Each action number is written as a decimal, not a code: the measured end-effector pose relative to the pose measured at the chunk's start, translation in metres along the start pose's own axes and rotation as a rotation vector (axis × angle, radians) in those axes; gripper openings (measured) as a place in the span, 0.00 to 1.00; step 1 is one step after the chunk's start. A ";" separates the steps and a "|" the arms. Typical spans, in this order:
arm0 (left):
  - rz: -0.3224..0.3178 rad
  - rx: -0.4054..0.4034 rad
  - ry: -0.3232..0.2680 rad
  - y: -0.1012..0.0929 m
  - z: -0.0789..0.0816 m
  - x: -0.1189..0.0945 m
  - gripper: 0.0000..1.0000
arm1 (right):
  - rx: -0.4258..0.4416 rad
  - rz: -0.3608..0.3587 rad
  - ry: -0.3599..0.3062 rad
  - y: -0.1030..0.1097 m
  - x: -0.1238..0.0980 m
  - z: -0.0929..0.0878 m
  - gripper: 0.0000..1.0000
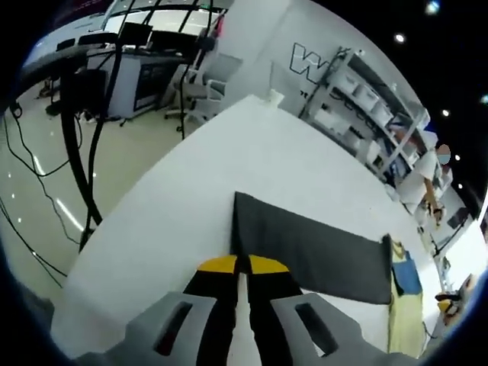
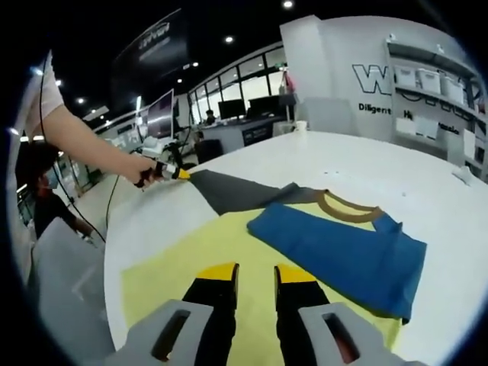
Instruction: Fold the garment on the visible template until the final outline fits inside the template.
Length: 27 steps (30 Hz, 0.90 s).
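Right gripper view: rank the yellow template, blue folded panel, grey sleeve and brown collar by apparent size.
1. yellow template, though its nearness to the camera inflates it
2. blue folded panel
3. grey sleeve
4. brown collar

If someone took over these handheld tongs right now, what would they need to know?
Left tongs: shut on the tip of the grey sleeve, stretched out sideways over the white table.
Right tongs: open, holding nothing, above the yellow template.
Garment: blue, lying on the template, brown collar showing; one side looks already folded in.
Left to do: fold the grey sleeve in over the body, then fold further until the outline sits inside the yellow.
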<state>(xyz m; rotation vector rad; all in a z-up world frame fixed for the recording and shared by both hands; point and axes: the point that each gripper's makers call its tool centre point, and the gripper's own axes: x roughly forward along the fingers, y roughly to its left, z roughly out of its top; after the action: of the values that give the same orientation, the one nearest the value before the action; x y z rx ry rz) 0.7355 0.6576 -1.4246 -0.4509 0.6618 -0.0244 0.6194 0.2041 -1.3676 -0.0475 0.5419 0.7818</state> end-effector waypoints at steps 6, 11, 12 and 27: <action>-0.064 0.020 -0.065 -0.028 0.022 -0.012 0.01 | 0.010 -0.011 -0.012 -0.005 -0.007 -0.003 0.12; -0.128 0.047 -0.098 -0.060 0.040 -0.022 0.01 | 0.026 -0.017 -0.022 -0.007 -0.013 -0.009 0.12; -0.137 0.052 -0.103 -0.065 0.043 -0.023 0.01 | 0.028 -0.017 -0.023 -0.007 -0.014 -0.010 0.12; -0.369 0.185 -0.139 -0.201 0.080 -0.030 0.01 | 0.064 -0.030 -0.056 -0.014 -0.025 -0.021 0.15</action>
<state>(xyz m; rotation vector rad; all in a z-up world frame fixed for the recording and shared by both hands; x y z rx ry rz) 0.7840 0.5124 -1.2680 -0.3871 0.4286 -0.3968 0.6051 0.1723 -1.3763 0.0256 0.5115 0.7337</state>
